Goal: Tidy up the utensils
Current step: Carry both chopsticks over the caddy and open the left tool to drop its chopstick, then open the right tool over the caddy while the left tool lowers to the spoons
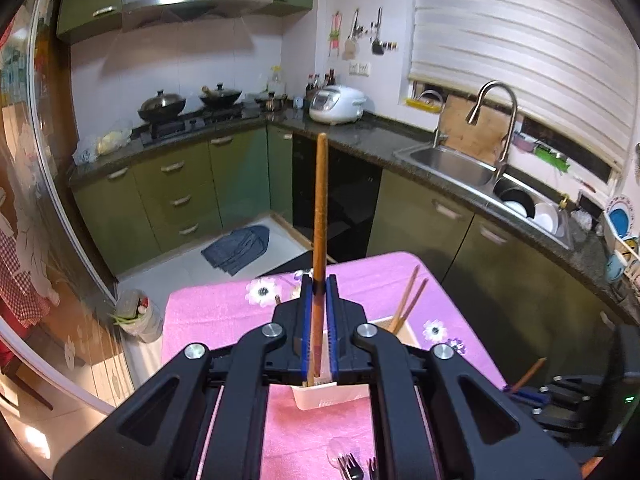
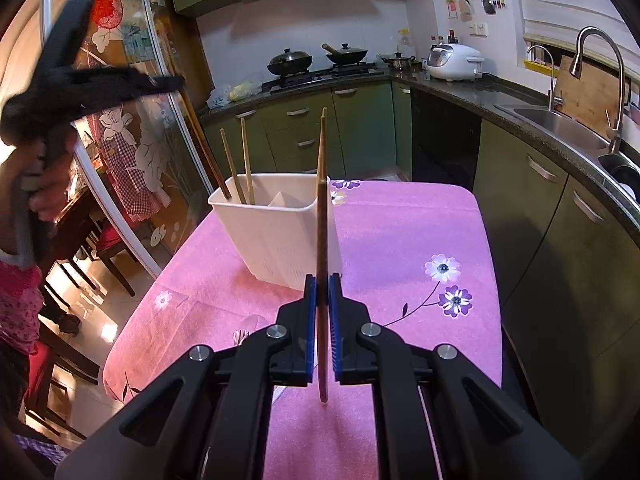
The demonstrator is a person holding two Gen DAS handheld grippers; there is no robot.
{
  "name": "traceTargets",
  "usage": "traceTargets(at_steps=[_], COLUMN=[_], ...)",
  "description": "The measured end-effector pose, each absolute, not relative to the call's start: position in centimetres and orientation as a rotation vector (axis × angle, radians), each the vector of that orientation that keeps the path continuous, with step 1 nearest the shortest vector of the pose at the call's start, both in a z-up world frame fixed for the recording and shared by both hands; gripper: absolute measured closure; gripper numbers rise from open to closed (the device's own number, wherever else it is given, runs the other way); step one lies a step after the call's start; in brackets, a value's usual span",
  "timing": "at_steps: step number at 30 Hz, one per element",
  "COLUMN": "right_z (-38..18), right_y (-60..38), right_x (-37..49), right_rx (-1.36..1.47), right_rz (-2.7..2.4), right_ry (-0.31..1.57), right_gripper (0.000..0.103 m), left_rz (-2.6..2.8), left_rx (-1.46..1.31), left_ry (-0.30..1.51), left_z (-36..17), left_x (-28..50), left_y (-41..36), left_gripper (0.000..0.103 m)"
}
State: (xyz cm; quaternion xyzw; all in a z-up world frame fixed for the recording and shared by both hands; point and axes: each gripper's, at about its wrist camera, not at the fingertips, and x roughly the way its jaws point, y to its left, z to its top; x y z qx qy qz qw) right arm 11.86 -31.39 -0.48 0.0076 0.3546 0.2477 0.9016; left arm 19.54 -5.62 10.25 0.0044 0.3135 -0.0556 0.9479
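My left gripper (image 1: 320,282) is shut on a brown wooden chopstick (image 1: 321,208) that stands upright, directly above the white utensil holder (image 1: 332,394); two chopsticks (image 1: 408,298) lean in the holder's right side. My right gripper (image 2: 322,280) is shut on another wooden chopstick (image 2: 322,184), held upright just in front of the white utensil holder (image 2: 276,228), where three chopsticks (image 2: 240,168) lean at the left. The left gripper (image 2: 72,80) shows high at the left in the right wrist view. The right gripper (image 1: 560,392) with its chopstick shows at the lower right in the left wrist view.
The pink flowered tablecloth (image 2: 400,232) covers the table. Forks and a clear spoon (image 1: 346,462) lie on it near the left gripper. Green cabinets, a sink (image 1: 452,160) and a stove counter ring the room. Dark chairs (image 2: 72,240) stand left of the table.
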Motion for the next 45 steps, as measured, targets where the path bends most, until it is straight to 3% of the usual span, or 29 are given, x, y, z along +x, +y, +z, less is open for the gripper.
traceTargets(at_steps=[14, 16, 18, 28, 33, 43, 45], right_z=[5.5, 7.0, 8.3, 13.8, 12.2, 3.0, 1.6], right_y=[-30.2, -29.9, -29.6, -26.8, -24.8, -21.8, -21.7], right_x=[12.6, 13.0, 13.4, 16.6, 19.3, 23.7, 23.9], right_rx=[0.026, 0.035, 0.048, 0.102, 0.092, 0.035, 0.035], right_rz=[0.533, 0.535, 0.540, 0.511, 0.455, 0.402, 0.408], right_ry=[0.591, 0.560, 0.531, 0.392, 0.423, 0.595, 0.618], right_gripper=[0.096, 0.096, 0.096, 0.096, 0.096, 0.095, 0.091], left_rz=[-0.074, -0.073, -0.079, -0.108, -0.122, -0.123, -0.124], left_rx=[0.014, 0.013, 0.008, 0.018, 0.017, 0.010, 0.007], left_ry=[0.767, 0.771, 0.779, 0.729, 0.734, 0.775, 0.787], left_z=[1.5, 0.9, 0.4, 1.6, 1.5, 0.0, -0.3], left_x=[21.8, 21.8, 21.6, 18.9, 18.3, 18.0, 17.8], left_y=[-5.0, -4.9, -4.8, -4.7, -4.6, -4.5, -4.5], left_gripper=[0.094, 0.082, 0.078, 0.077, 0.077, 0.077, 0.077])
